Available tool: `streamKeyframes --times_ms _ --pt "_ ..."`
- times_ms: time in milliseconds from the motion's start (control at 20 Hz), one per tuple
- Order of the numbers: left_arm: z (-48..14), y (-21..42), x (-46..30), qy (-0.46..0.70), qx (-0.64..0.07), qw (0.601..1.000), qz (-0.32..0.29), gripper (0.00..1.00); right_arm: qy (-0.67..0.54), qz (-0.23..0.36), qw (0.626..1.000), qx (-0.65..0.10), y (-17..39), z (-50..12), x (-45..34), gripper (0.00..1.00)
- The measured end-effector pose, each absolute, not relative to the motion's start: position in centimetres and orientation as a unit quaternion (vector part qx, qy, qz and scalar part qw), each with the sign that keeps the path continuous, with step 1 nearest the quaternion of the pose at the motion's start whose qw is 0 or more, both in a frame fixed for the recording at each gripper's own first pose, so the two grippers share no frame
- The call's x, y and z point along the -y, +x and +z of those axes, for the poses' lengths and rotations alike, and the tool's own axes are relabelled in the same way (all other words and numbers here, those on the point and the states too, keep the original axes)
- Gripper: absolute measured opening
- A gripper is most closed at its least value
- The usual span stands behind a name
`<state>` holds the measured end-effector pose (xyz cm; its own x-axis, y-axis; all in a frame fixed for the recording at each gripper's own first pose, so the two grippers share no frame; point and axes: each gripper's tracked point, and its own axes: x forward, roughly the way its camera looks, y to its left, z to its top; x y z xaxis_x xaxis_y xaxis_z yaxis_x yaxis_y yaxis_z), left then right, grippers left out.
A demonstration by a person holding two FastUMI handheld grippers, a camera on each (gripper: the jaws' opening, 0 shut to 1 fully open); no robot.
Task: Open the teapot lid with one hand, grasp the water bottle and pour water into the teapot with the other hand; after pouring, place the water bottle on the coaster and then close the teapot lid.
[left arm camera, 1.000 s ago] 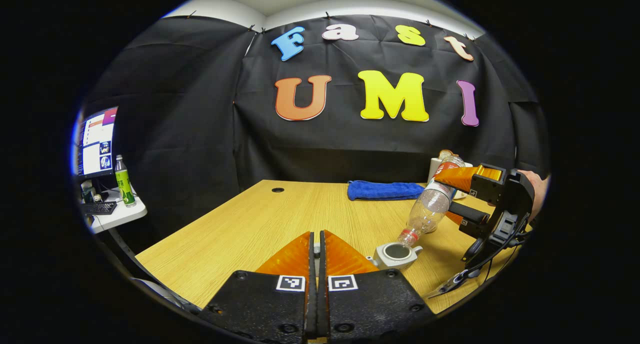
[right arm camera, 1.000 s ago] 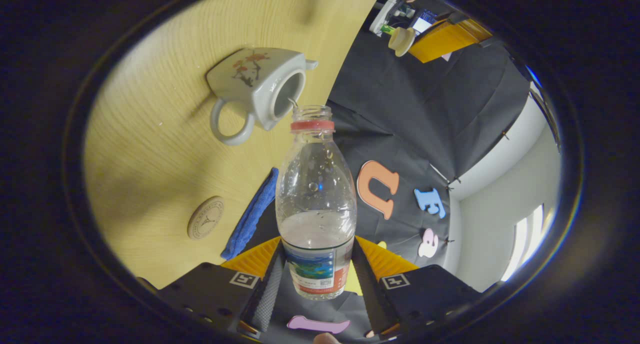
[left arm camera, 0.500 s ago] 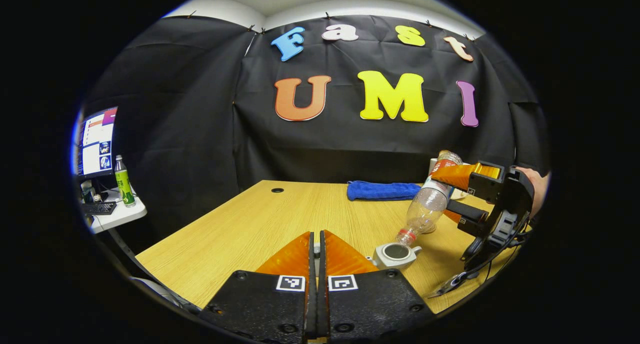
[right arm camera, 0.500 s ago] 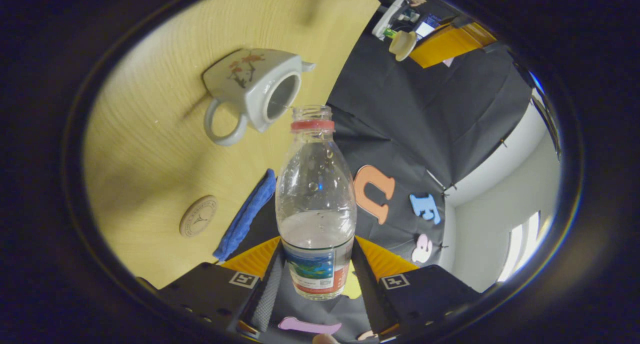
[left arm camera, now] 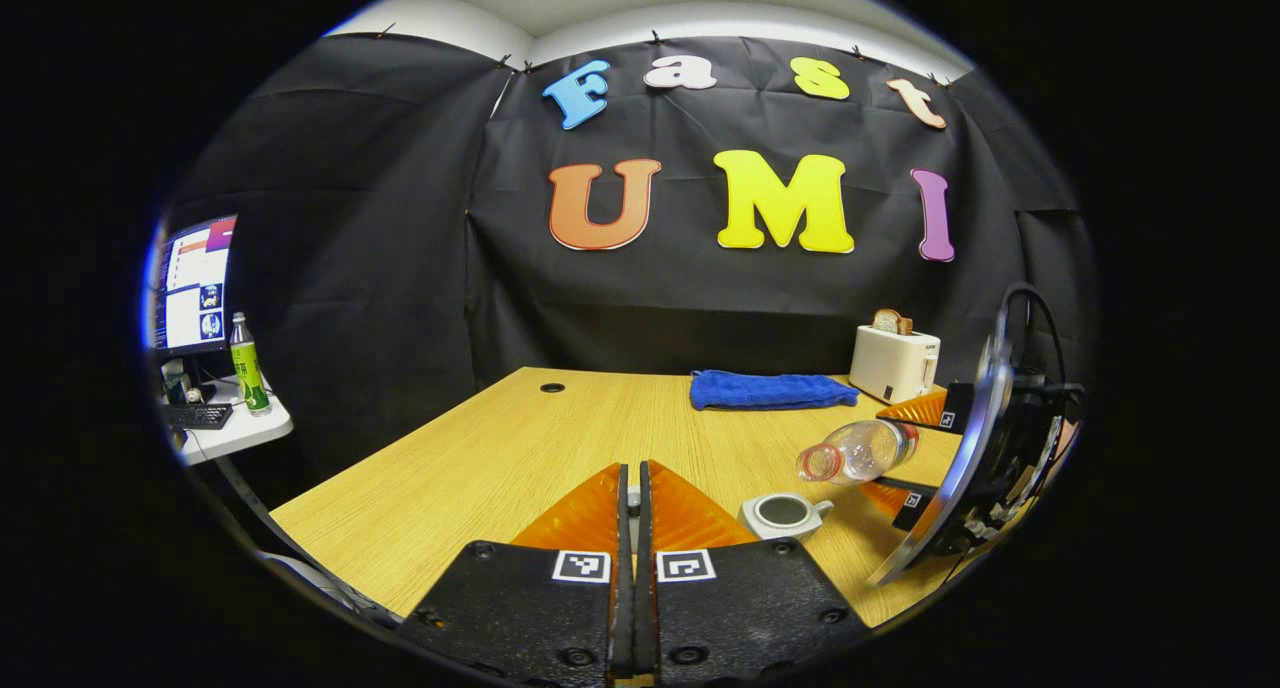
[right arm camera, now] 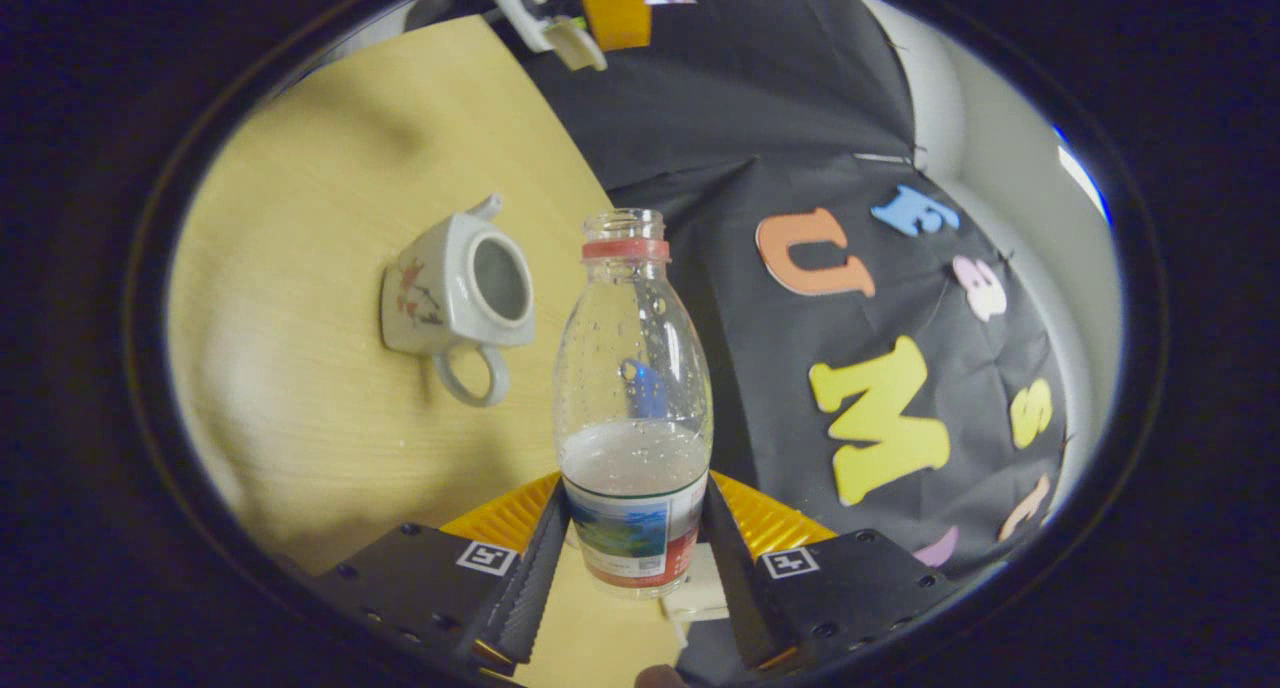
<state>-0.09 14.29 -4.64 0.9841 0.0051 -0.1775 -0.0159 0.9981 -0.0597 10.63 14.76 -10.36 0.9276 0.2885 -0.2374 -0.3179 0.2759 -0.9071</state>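
The white teapot [left arm camera: 783, 513] stands open on the wooden table [left arm camera: 520, 448], just right of my left gripper [left arm camera: 630, 488]. My left gripper is shut, and a small grey part shows between its fingertips. In the right gripper view the left gripper [right arm camera: 600, 8] hangs far off with the pale teapot lid [right arm camera: 575, 43] in it. My right gripper [right arm camera: 635, 493] is shut on the clear water bottle [right arm camera: 635, 368], uncapped, with water near the label. The teapot [right arm camera: 455, 288] sits left of the bottle's neck. Seen from the left gripper view, the bottle [left arm camera: 860, 450] lies nearly level above and right of the teapot.
A blue towel [left arm camera: 770, 389] lies at the table's far side, and a white toaster [left arm camera: 893, 363] with bread stands to its right. A side table with a monitor [left arm camera: 190, 283] and a green bottle [left arm camera: 247, 363] is off to the left. A cable hole [left arm camera: 552, 388] marks the far tabletop.
The right gripper has swung the bottle back from a steep downward tilt to about level, and its mouth has come off the teapot opening. The left gripper has stayed put.
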Motion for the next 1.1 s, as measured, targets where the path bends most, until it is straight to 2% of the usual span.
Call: streamKeyframes --times_ms 250,450,600,800,1100 --pt "-4.4 -0.1 -12.0 -0.026 -0.088 0.996 -0.016 0.03 -0.331 0.238 0.911 -0.068 7.4 -8.6 -15.9 0.75" --pt "-4.1 -0.2 -10.0 -0.020 -0.085 0.996 -0.038 0.03 -0.167 0.225 0.958 -0.066 7.3 -4.6 -14.9 0.75" --pt "-3.8 -0.2 -9.5 -0.020 -0.080 0.996 -0.041 0.03 -0.107 0.200 0.972 -0.054 10.0 -1.5 -13.1 0.74" --pt "-3.4 -0.4 -9.5 -0.017 -0.076 0.996 -0.039 0.03 -0.064 0.192 0.977 -0.060 14.3 -0.8 -12.7 0.74" --pt "-3.9 -0.3 -10.5 -0.011 -0.081 0.996 -0.029 0.03 -0.042 0.196 0.976 -0.091 20.1 -5.0 -14.2 0.74"
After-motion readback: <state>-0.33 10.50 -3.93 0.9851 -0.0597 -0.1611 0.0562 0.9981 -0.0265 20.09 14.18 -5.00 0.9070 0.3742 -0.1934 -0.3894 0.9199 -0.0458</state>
